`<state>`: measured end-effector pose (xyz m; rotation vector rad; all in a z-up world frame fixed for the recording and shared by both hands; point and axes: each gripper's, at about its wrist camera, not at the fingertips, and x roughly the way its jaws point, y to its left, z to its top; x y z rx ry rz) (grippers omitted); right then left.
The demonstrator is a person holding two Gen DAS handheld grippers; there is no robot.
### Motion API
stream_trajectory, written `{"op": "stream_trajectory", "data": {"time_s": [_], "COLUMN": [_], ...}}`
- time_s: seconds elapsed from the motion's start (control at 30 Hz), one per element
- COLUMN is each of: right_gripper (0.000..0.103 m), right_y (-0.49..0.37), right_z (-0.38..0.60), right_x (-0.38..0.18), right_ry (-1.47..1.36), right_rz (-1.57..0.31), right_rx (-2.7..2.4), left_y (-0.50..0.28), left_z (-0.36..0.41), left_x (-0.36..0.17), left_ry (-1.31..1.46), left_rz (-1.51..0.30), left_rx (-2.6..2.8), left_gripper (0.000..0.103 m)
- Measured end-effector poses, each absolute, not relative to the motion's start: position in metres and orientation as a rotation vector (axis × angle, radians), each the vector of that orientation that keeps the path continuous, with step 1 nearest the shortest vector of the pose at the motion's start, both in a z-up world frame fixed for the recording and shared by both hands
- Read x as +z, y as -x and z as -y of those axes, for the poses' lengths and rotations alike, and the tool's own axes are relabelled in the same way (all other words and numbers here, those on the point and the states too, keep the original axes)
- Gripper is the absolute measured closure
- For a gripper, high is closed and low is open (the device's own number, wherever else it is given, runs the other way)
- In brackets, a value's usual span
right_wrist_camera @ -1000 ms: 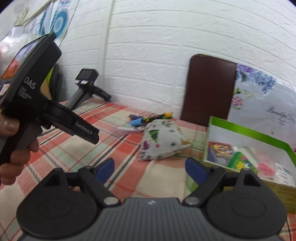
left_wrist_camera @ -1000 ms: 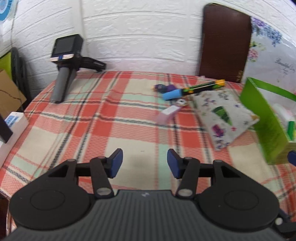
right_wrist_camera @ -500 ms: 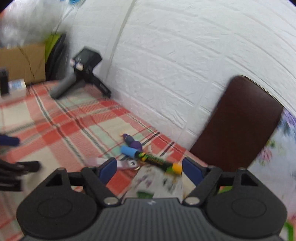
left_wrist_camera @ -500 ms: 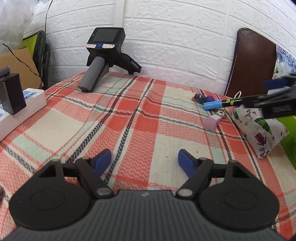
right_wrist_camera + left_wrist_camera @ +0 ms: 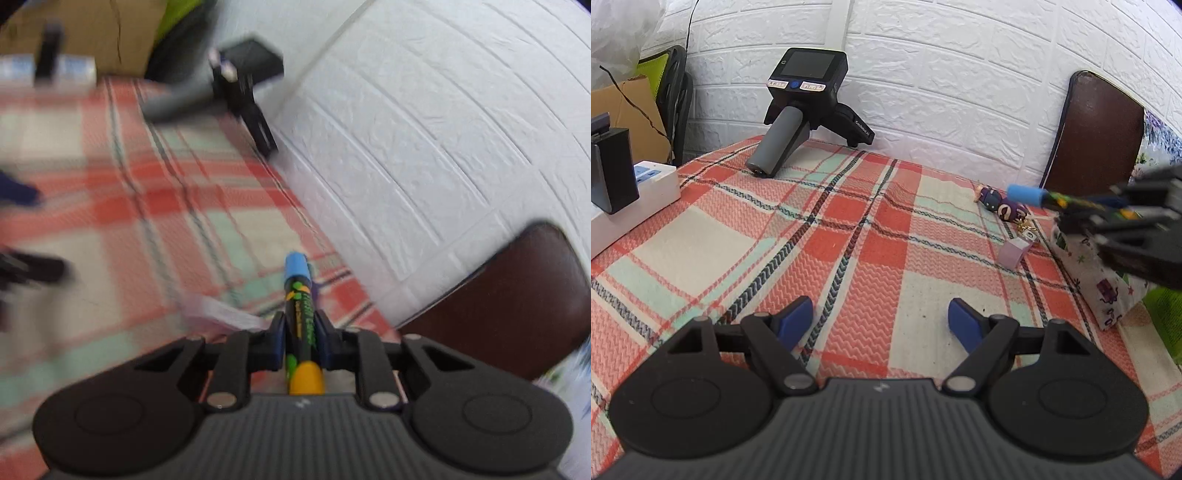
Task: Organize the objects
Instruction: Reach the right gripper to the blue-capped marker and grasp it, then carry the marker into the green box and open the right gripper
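White embossed brick wall backs a worktop (image 5: 871, 236) draped in red, mint and cream plaid cloth. Black marker pen with blue cap and orange tail (image 5: 301, 325): pinched at mid-barrel by my right gripper (image 5: 300, 341), pads pressed against both sides, cap pointing forward along the fingers, barrel off the cloth. Just beside and below it lie a small lilac block (image 5: 1013, 252) and a purple figurine keychain (image 5: 1001, 205); a white printed fabric pouch (image 5: 1097, 273) sits under the right gripper as seen from the left wrist. My left gripper (image 5: 881, 322) hovers low over bare cloth, jaws spread, holding nothing. Farther out, a spare black handheld gripper with grey handle (image 5: 801, 110) leans at the wall. Step in hand, as I judge it: carrying the pen away for sorting. Done well, I keep the pinch firm and centred, lift clear of the keychain, and travel smoothly; the right view is motion-blurred.
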<state>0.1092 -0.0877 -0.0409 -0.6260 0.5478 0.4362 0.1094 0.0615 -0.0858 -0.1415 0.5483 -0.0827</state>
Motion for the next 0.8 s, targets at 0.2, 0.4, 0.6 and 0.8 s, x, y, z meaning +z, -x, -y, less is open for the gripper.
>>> {"op": "stream_trajectory", "data": {"time_s": [0.2, 0.4, 0.6, 0.8], "right_gripper": [0.086, 0.05, 0.054, 0.085], "right_y": [-0.041, 0.003, 0.011, 0.014], "right_z": [0.141, 0.153, 0.161, 0.177], "right_x": [-0.071, -0.075, -0.076, -0.08], "right_ry": [0.073, 0.086, 0.078, -0.027], "right_rz": [-0.825, -0.728, -0.731, -0.724], "right_rx": [0.502, 0.465, 0.469, 0.484], "left_y": [-0.11, -0.096, -0.076, -0.07], "left_z": [-0.065, -0.048, -0.012, 0.042], "left_x": [-0.086, -0.065, -0.041, -0.06], "left_ry": [0.158, 0.112, 0.28, 0.171], "left_rz": [-0.556, -0.663, -0.887, -0.925], "left_rx": [-0.099, -0.08, -0.307, -0.349], "left_gripper": [0.02, 0.022, 0.023, 0.049]}}
